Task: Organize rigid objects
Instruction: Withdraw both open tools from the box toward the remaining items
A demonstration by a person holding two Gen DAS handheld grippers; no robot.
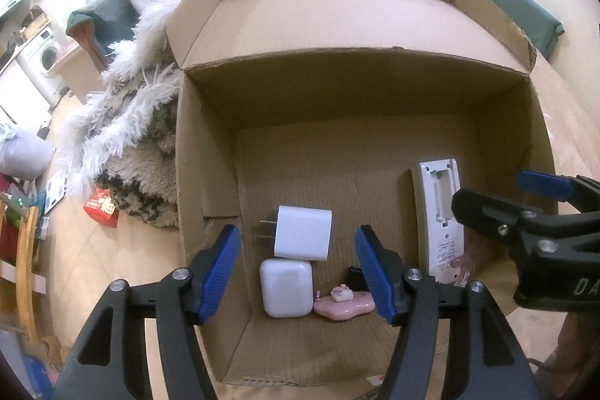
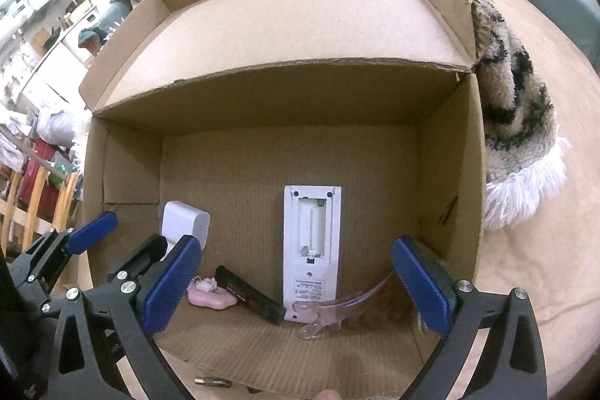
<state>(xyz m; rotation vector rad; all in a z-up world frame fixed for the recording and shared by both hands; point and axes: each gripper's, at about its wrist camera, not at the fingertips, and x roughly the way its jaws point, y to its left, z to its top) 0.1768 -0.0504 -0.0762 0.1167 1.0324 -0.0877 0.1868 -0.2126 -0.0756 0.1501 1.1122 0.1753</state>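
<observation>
Box: a cardboard box [image 1: 375, 152] is seen open from above, flaps folded out, and the task's things are gathered along its near wall.
Left side of the box: a white charger [image 1: 303, 238] lies with its prongs pointing left; a white earbud case [image 1: 287, 287] is set touching it on the near side.
Middle: a pink clip [image 1: 344, 304] with a small figure on top is beside the case; a black stick [image 2: 249, 295] is laid slanted between it and the remote.
Right side: a white remote [image 2: 311, 250] lies back up, battery bay uncovered, and a clear pink hair claw [image 2: 330, 313] rests against its near end.
Left gripper [image 1: 298, 272]: held above the charger and case with the jaws apart, nothing between the pads.
Right gripper [image 2: 296, 287]: jaws spread wide over the remote, nothing gripped.
Step in hand: a placement looks just finished, judging by both grippers empty over the box.
Next move: a further loose item would have to be fetched from outside; a small dark object [image 2: 212, 381] is glimpsed just outside the near wall.
Surroundings: a shaggy rug [image 1: 150, 145] lies beside the box on a wooden floor.
</observation>
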